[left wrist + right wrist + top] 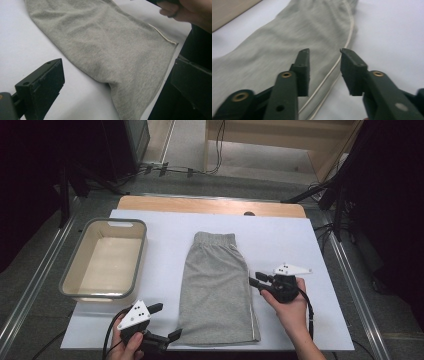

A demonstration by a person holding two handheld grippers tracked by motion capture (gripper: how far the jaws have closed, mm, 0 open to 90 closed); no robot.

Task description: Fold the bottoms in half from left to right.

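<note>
A pair of grey shorts [216,287] lies flat and folded lengthwise on the white sheet [300,245] that covers the worktop [210,206], its elastic waistband at the far end and its hem at the near edge. A thin white stripe runs down the right side of the fabric.

The left hand-held gripper [167,322] sits at the near left, just beside the near-left corner of the shorts. Its jaws stand wide apart; in the left gripper view the hem corner of the shorts [112,57] lies between them, but neither pad presses on the cloth.

The right hand-held gripper [255,282] is held just beside the right edge of the shorts, about halfway along, pointing left toward the fabric. In the right gripper view its jaws are partly open, with a clear gap between the pads, above the striped edge of the shorts [287,32]; nothing is gripped between them.

A grey basin [80,265] with a pale inside stands on the left of the sheet, well apart from the shorts.
</note>
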